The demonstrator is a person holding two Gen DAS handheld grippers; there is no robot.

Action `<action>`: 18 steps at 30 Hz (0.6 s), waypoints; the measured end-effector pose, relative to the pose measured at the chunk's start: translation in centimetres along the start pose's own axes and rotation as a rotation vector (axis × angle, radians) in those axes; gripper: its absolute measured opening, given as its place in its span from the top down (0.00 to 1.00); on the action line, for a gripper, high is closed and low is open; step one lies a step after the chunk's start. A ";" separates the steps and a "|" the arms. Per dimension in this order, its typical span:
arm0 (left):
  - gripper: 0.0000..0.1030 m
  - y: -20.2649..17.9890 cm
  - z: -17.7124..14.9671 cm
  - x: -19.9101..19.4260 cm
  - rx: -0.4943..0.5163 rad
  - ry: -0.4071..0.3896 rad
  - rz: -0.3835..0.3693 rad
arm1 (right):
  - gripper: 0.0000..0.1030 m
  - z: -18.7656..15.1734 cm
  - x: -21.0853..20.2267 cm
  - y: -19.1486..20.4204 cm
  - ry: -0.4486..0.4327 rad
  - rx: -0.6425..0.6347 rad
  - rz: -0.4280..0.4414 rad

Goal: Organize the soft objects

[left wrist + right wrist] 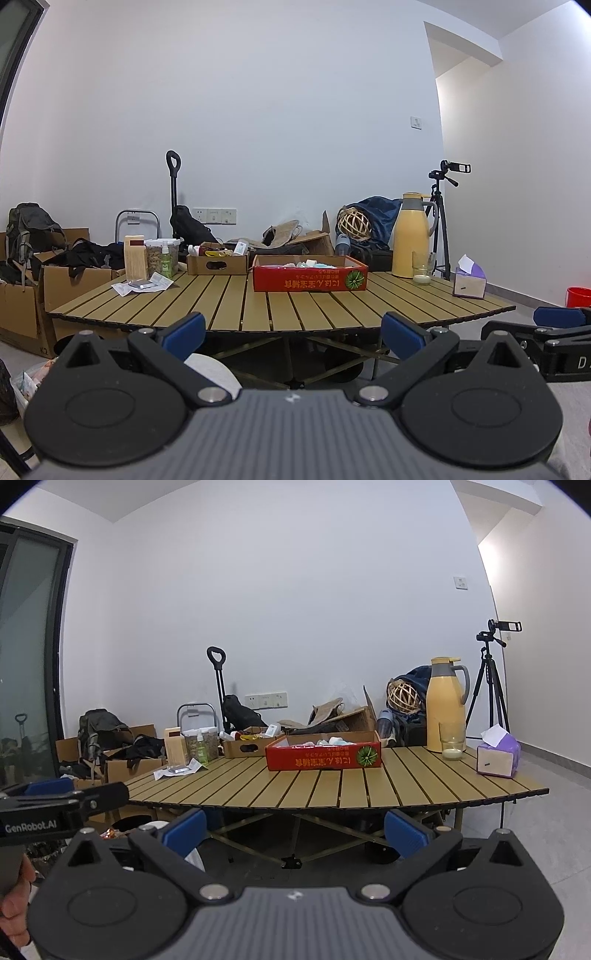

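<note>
— Where are your jaws right now?

— My left gripper (291, 334) and my right gripper (295, 830) both hang in front of the slatted bench (295, 306), below its near edge, well apart from everything on it. Both sets of jaws are spread wide with nothing between the blue pads (184, 332).

— And the soft things?

— They lie in the red box (323, 758) at the middle of the bench: pale, whitish and light blue pieces (332, 740) showing above its rim. A purple tissue box (496, 755) stands near the right end, and a yellow jug (445, 701) with a glass (452, 744) just in front of it stands behind.
</note>
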State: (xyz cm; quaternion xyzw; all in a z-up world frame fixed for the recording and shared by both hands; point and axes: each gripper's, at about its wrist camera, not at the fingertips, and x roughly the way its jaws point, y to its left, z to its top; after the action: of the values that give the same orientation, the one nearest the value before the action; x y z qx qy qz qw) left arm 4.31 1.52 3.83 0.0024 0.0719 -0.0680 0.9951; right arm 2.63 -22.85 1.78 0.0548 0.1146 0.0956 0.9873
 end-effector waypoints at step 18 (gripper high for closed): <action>0.00 0.1 0.0 0.0 0.000 0.005 -0.005 | 0.00 -0.2 0.1 -0.1 -0.001 0.005 -0.001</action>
State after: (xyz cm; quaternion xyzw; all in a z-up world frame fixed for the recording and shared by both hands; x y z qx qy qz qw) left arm 4.33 1.60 3.81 0.0022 0.0742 -0.0702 0.9948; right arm 2.70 -22.95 1.51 0.0573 0.1146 0.0947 0.9872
